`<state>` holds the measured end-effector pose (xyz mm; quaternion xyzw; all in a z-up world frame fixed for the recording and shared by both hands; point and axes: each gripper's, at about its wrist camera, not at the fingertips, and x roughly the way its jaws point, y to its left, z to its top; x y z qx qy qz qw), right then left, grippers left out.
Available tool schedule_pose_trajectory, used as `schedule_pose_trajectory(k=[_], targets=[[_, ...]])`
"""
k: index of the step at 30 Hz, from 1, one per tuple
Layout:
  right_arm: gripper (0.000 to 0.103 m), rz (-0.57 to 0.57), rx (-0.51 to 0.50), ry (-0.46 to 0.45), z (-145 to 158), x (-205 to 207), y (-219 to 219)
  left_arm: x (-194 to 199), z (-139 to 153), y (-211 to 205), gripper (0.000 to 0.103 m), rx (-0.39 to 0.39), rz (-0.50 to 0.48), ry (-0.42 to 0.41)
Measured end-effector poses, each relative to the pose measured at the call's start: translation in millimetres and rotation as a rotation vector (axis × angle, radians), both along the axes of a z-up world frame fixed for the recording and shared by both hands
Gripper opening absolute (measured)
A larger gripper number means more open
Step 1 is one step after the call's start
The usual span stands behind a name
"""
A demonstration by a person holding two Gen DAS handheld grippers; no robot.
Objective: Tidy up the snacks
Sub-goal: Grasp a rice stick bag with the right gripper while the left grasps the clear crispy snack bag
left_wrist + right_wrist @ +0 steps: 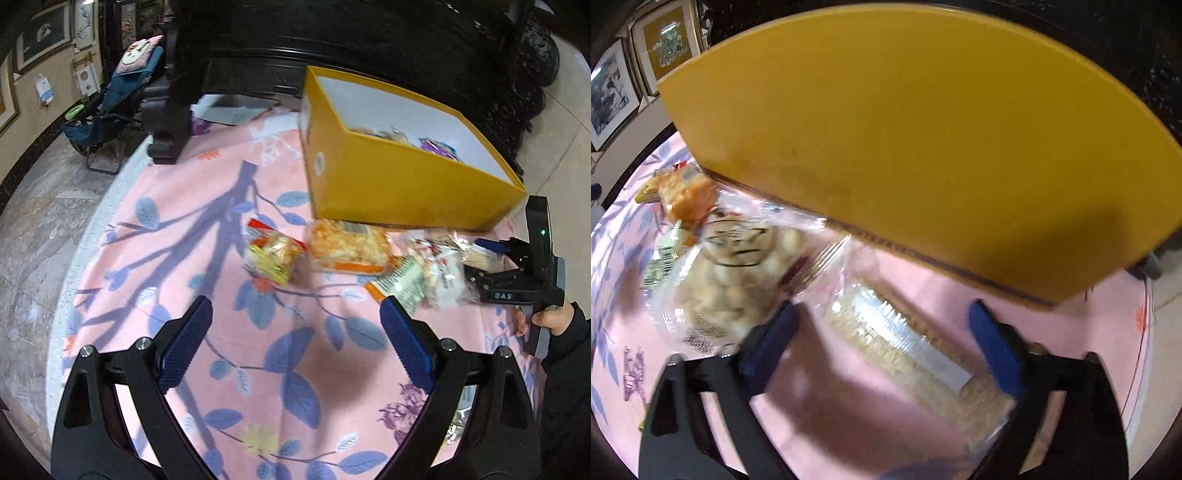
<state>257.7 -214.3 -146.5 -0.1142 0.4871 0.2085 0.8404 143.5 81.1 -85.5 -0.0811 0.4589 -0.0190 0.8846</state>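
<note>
A yellow box (402, 184) stands on the pink flowered cloth (221, 258) and holds several snack packets (436, 146). In front of it lie a yellow-red packet (271, 254), an orange cracker packet (349, 247), a clear bag of round puffs (441, 266) and a clear pack of pale biscuits (480, 256). My left gripper (295, 343) is open and empty above the cloth. My right gripper (476, 264) shows at the right edge. In the right wrist view my right gripper (882, 332) is open over the biscuit pack (905, 332), with the puffs bag (731, 280) at its left finger and the box wall (905, 129) just behind.
A dark carved furniture piece (332, 37) stands behind the box. A folded blue chair (110, 107) is at the far left on the stone floor (29, 229). Framed pictures (613, 92) hang on the wall. The cloth's edge runs along the left.
</note>
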Motion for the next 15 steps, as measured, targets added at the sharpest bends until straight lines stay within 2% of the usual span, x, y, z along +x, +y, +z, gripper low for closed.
schedule_pose_trajectory(k=[3,5,8,9,10,12,15], targets=[[0.045,-0.095,-0.011,0.043,8,-20,-1,5,-6,-22,0.093,-0.032,-0.054,0.027],[0.044,-0.143,-0.012,0.07,10,-37,-1,12,-7,-48,0.094,-0.032,-0.11,0.031],[0.044,-0.162,-0.012,0.043,12,-63,-3,29,-11,-91,0.094,-0.02,-0.166,0.031],[0.044,-0.181,0.02,0.03,12,-69,-8,38,-13,-107,0.094,-0.004,-0.181,0.037],[0.044,-0.19,0.042,0.023,12,-72,-11,42,-16,-115,0.094,0.018,-0.182,0.038],[0.044,-0.206,0.098,0.01,13,-75,-18,61,-24,-140,0.094,0.12,-0.165,0.038],[0.044,-0.193,0.114,0.001,14,-80,-19,80,-37,-156,0.094,0.177,-0.145,0.072]])
